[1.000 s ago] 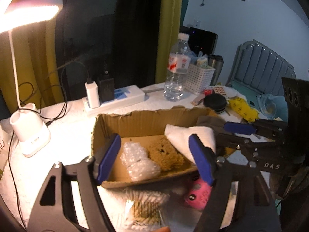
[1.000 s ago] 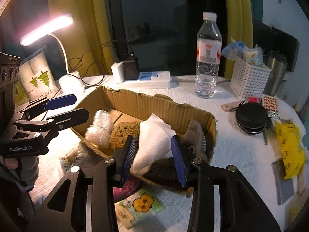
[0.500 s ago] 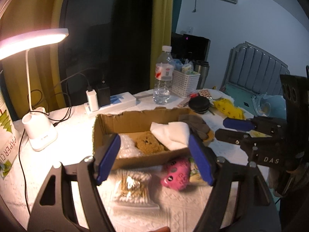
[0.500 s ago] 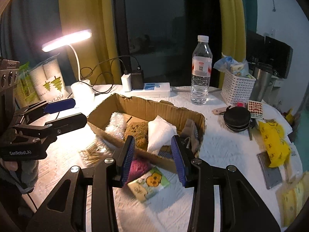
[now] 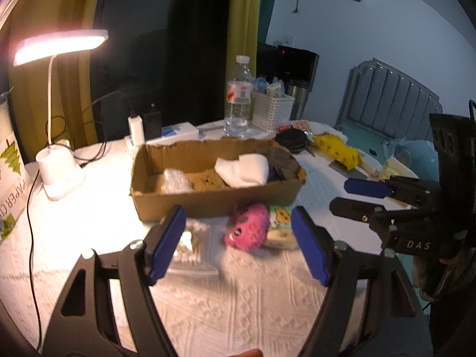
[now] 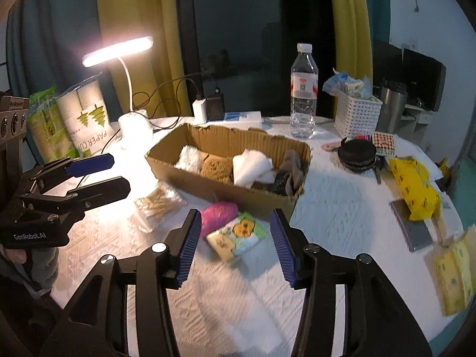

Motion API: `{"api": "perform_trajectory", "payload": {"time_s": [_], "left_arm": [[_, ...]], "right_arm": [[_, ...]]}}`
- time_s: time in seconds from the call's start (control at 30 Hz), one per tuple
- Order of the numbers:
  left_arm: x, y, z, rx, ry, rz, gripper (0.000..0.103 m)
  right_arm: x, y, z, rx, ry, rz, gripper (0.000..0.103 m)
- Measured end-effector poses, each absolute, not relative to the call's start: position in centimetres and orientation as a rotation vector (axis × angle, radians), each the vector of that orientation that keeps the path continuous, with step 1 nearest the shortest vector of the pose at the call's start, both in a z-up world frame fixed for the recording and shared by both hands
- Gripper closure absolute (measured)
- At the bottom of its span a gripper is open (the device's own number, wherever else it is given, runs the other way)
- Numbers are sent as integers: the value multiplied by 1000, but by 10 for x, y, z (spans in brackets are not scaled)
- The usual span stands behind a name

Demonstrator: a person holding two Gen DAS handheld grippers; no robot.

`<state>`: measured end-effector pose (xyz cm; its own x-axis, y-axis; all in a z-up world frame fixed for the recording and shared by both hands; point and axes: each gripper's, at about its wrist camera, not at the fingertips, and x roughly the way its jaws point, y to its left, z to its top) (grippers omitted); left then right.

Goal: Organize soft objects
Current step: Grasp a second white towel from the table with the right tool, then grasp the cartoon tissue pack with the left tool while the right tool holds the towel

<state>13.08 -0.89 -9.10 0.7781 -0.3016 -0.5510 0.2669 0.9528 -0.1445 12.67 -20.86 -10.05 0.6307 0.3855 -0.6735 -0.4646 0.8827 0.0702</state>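
1. Both tools are hanging clear of the cardboard box (image 6: 238, 175), above the near part of the desk (image 6: 342, 202), and neither is carrying anything, so this is looking like the gap between one placement and the next pick.
2. The left tool (image 5: 238, 244) is standing open with nothing pressed between its blue pads; the pink plush toy (image 5: 247, 229) is lying on the desk beyond the gap.
3. The right tool (image 6: 235, 244) is opening its jaws; they are framing the cartoon-printed tissue pack (image 6: 238, 235) from above, not touching it.
4. The box is already holding bubble wrap (image 6: 189, 159), a brown sponge-like piece (image 6: 217, 165), a white cloth (image 6: 251, 166) and a grey fabric item (image 6: 290, 169).
5. Still lying outside, just in front of the box: the pink toy, the tissue pack and a clear bag of cotton swabs (image 6: 157, 205).
6. The next move is probably calling for lowering one tool over one of these and closing gently on it.
7. Readable writing: "GenRobot.AI" on the left tool body, "DAS" on the right one, "PAPER CUP" on the paper cup sleeve (image 6: 86, 113).
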Motion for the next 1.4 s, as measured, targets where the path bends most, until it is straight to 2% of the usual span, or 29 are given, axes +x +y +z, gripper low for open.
{"api": "perform_trajectory", "payload": {"time_s": [0.47,0.53,0.6,0.87,0.93,0.97,1.0,1.03,1.07,1.4], "left_arm": [[108,-26,-124,-57,678,-319,28],[108,-28,-129,-53,691,-318,28],[108,-30,-132,-50,705,-316,28],[111,-43,-144,-20,755,-300,28],[114,-49,-144,-9,762,-298,28],[116,-52,-144,-5,765,-298,28],[117,-55,-144,0,767,-298,28],[119,-58,-144,7,770,-299,28],[121,-62,-144,13,773,-301,28],[149,-110,-146,83,799,-333,28]], "right_arm": [[99,-217,-153,-90,851,511,50],[98,-216,-160,-89,870,520,48],[98,-214,-168,-90,889,531,37],[98,-208,-193,-137,915,536,38],[99,-210,-194,-161,906,514,53],[101,-214,-194,-177,899,493,71],[103,-219,-194,-170,900,491,82],[106,-226,-193,-147,903,499,85],[108,-232,-193,-130,899,504,87],[123,-293,-181,-32,857,437,88]]}}
